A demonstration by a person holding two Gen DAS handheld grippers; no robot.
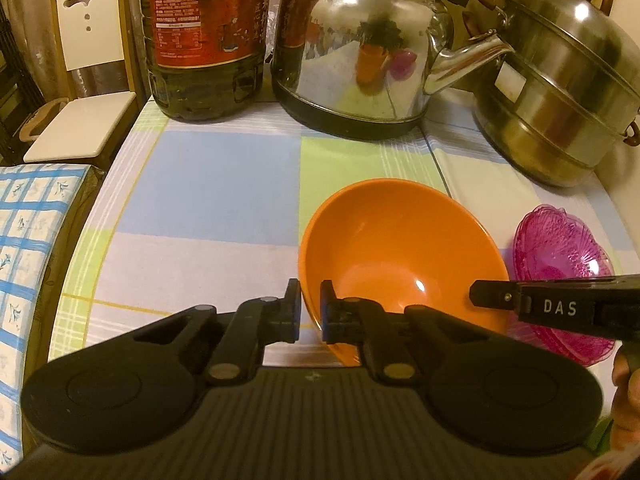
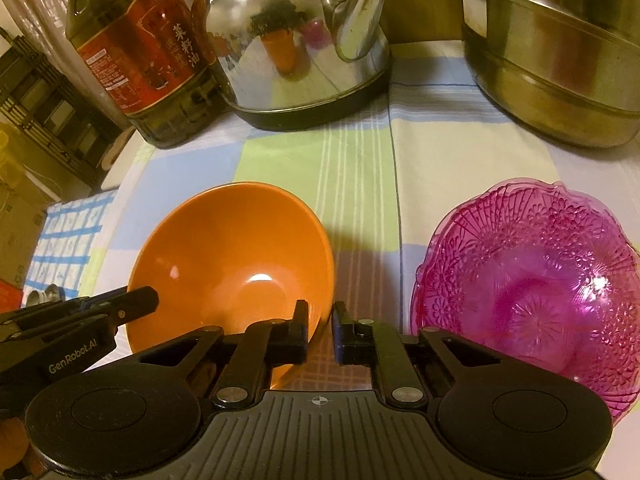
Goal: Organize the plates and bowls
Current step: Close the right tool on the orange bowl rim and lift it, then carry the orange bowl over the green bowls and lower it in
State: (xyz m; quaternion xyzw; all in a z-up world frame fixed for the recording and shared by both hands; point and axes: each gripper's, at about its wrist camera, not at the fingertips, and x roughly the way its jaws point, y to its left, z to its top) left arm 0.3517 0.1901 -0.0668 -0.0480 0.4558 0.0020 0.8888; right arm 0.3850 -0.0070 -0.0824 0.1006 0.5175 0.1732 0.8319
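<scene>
An orange bowl (image 1: 400, 256) (image 2: 232, 264) is tilted on the checked tablecloth. My left gripper (image 1: 310, 312) is shut on its left rim, one finger inside and one outside. My right gripper (image 2: 320, 332) is shut on the bowl's right rim in the same way. The right gripper also shows at the right of the left wrist view (image 1: 540, 304), and the left gripper at the left of the right wrist view (image 2: 120, 308). A pink cut-glass bowl (image 2: 532, 288) (image 1: 564, 264) sits on the cloth to the right of the orange bowl, untouched.
A steel kettle (image 1: 360, 52) (image 2: 296, 40), a large oil bottle (image 1: 204, 36) (image 2: 136, 48) and a steel steamer pot (image 1: 560, 80) (image 2: 560, 48) stand along the back. A white chair (image 1: 88, 80) and a blue checked cushion (image 1: 28, 240) are at the left.
</scene>
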